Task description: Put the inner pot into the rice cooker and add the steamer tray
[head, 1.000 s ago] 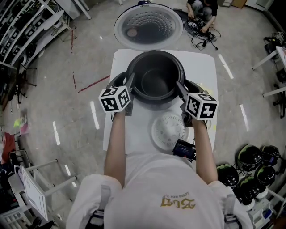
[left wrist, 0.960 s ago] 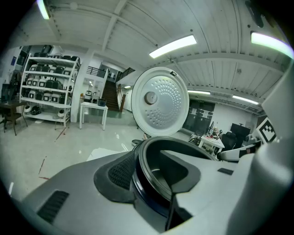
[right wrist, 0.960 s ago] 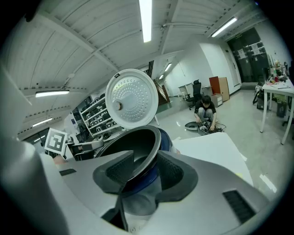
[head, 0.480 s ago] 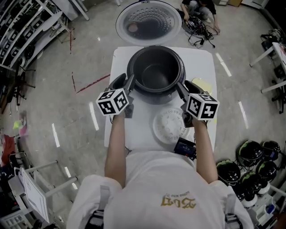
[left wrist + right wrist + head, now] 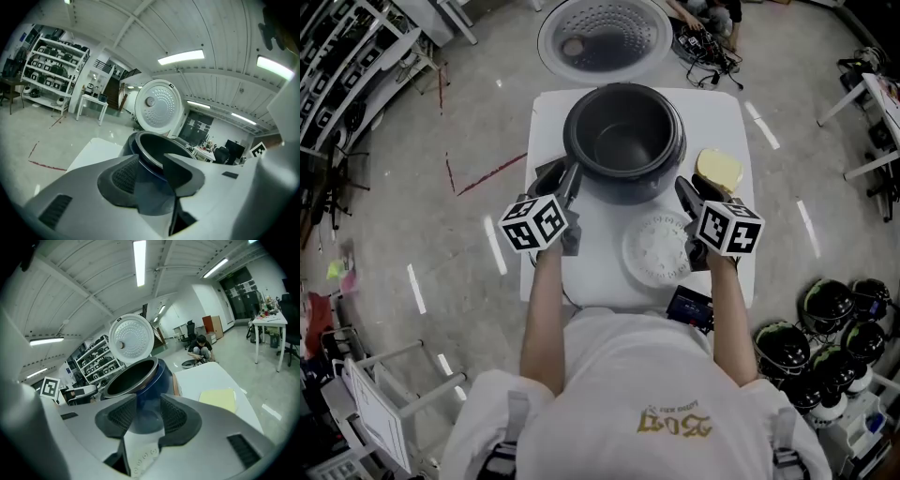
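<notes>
Inner pot (image 5: 623, 141) sits in rice cooker (image 5: 623, 194), on table (image 5: 727, 112). Steamer tray (image 5: 656, 248) lies beside right gripper (image 5: 694, 187), which is released and empty. Left gripper (image 5: 561, 176) is also released, its jaws just narrowed on nothing. Gold shirt print is illegible. Only the right gripper view shows the cooker's blue wall.

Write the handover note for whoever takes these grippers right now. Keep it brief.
Left gripper: open, fingers just closed slightly, nothing between them.
Right gripper: open, empty.
Pot sits in the cooker, lid up. Tray lies on the table, beside the right gripper.
Done: pot in.
Left: pick up the tray and set it in the pot.
</notes>
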A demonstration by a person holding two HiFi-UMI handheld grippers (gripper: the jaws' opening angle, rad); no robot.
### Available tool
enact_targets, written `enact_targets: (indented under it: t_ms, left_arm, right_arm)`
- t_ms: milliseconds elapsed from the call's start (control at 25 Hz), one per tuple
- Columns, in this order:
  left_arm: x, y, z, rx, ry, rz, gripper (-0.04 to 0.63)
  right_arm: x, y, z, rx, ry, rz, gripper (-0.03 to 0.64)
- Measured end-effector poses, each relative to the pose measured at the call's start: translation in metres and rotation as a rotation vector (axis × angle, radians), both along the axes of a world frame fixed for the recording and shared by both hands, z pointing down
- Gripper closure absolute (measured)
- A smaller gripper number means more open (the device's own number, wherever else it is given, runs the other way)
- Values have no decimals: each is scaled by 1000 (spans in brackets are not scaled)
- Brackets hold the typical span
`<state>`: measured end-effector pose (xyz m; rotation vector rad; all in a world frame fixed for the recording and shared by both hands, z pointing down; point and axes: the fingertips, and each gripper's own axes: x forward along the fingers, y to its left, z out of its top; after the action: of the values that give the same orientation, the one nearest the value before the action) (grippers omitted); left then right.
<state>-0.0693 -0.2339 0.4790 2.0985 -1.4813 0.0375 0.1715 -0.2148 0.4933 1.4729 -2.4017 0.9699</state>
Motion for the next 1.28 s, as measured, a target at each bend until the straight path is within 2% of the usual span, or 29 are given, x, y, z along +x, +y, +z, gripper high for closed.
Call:
enact_targets:
  t_ms: [200,480,640,1280]
  left_arm:
    - [-2,19,12,-36,32,19,417]
    - [11,40,38,-99,32,82,423]
    - [27,50,60,-150,32,137,430]
    - [100,85,147,-340,-5,375,434]
  right_arm:
    - [-3,21,12,-29,-13,19,451]
    - [7,44,33,-72,-28,59,453]
    - [19,59,47,-112,-57,106,453]
    - [68,138,142,-332,7,221,457]
